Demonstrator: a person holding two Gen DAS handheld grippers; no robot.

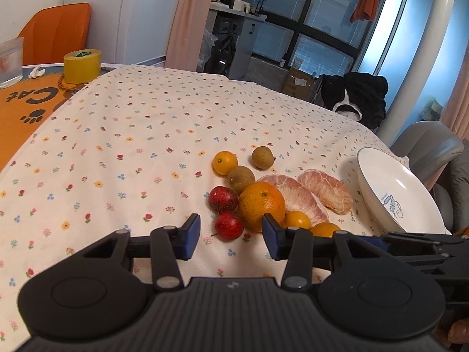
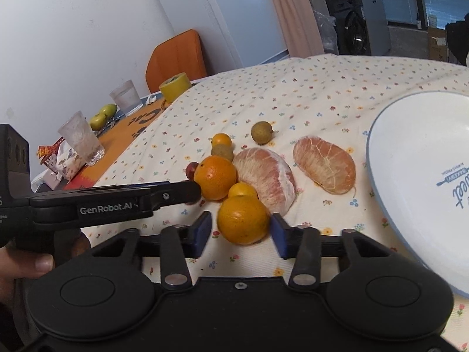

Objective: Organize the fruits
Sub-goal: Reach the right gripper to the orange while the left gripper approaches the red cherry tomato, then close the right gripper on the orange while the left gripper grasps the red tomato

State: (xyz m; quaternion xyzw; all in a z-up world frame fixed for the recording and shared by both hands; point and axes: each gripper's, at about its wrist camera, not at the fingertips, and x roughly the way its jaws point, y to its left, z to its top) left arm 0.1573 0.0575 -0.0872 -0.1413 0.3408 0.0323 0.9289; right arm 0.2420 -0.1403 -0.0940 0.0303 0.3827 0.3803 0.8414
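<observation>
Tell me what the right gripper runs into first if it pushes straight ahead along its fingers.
The right gripper is open and would meet the nearest orange first; it already sits between the fingers. Behind it lie a small kumquat and a peeled pomelo piece.

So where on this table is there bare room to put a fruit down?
The plate is empty. The cloth is bare from the fruit cluster left toward the tape roll and beyond the far longan. The cluster itself is crowded, with fruits touching; both open grippers, left and right, sit at its near edge.
</observation>
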